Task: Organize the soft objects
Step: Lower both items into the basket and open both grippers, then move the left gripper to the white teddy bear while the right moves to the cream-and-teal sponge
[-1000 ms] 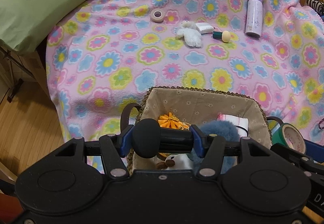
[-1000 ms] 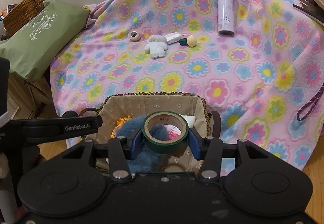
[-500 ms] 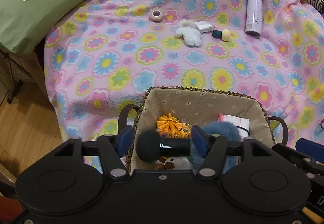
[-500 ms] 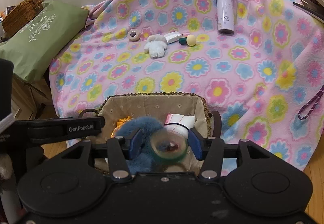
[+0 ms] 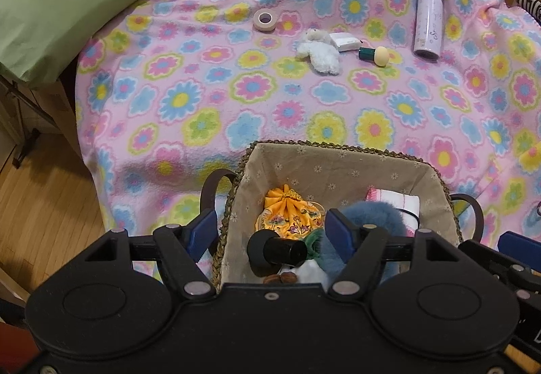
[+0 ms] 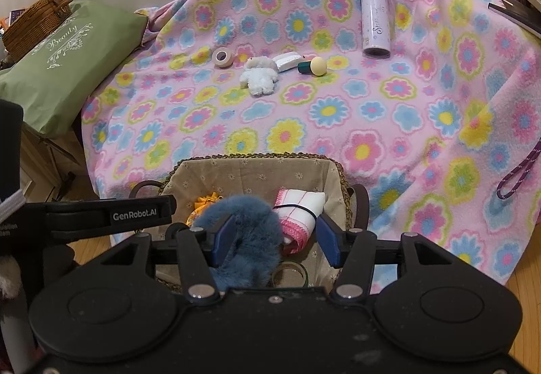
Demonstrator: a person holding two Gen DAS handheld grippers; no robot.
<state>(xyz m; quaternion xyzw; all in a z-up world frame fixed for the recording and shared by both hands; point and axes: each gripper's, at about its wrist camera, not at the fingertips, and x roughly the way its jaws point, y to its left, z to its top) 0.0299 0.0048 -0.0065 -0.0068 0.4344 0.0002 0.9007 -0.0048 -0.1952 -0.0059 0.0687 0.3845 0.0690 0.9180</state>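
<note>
A lined wicker basket [image 5: 338,164] [image 6: 257,168] stands at the near edge of the flowered blanket. My left gripper [image 5: 270,232] hangs over it, its jaws opening. A black sponge-headed stick [image 5: 274,252] lies loose between them, dropping onto the basket's contents. My right gripper [image 6: 275,239] is opening too, with no pad pressing anything. A green tape roll [image 6: 290,272] lies on the basket floor below it. Inside are an orange pouch [image 5: 287,215], blue fur [image 6: 243,225] and a folded white-pink cloth [image 6: 301,208]. A white plush toy [image 5: 319,51] [image 6: 258,76] lies far back.
Around the plush lie a beige tape roll [image 5: 264,21], a small white box [image 5: 345,41], a green-and-cream mushroom-shaped piece [image 5: 373,55] and a purple bottle [image 5: 428,26]. A green pillow [image 5: 61,2] sits at the left. A purple cord [image 6: 517,171] lies at the right.
The left jaws spread and the black stick slipped down out of their grip. The right jaws let go of the green tape roll, which fell into the basket.
</note>
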